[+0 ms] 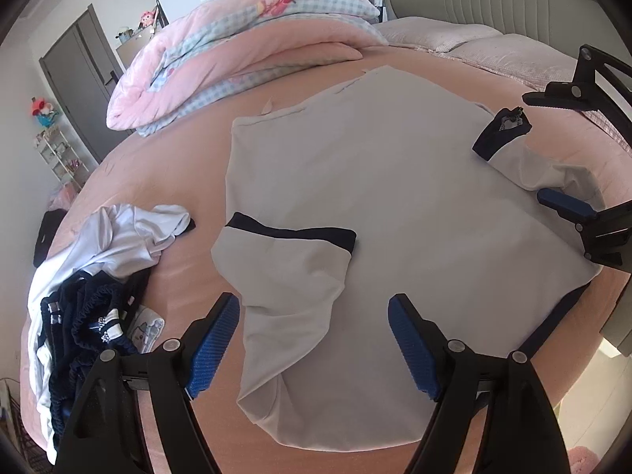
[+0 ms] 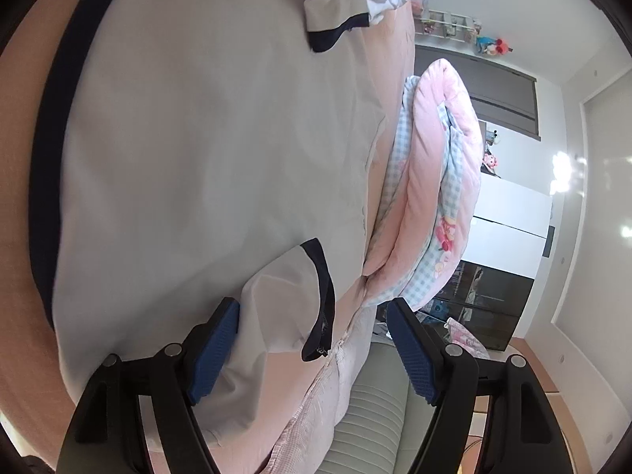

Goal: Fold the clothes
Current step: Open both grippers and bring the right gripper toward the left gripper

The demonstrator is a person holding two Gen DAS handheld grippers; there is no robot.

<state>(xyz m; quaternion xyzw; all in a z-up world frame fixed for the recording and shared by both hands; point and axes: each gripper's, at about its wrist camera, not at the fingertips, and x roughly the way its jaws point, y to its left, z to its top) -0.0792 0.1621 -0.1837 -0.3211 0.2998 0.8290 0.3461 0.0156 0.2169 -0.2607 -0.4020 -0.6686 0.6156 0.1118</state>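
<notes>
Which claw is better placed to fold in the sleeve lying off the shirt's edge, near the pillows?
Probably the right claw: it is open around that sleeve, one finger against the cloth. The left claw sits at the opposite sleeve.

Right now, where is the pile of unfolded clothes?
In the left wrist view the pile of unfolded clothes lies on the pink bed at lower left, left of the spread grey shirt and beyond the left gripper.

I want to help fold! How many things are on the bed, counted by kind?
Grey shirt with navy trim, spread flat: 1
Pile of white and navy clothes, garments too tangled to count: 1
Folded pink quilt: 1
Pillows: 2
Total: 5
</notes>
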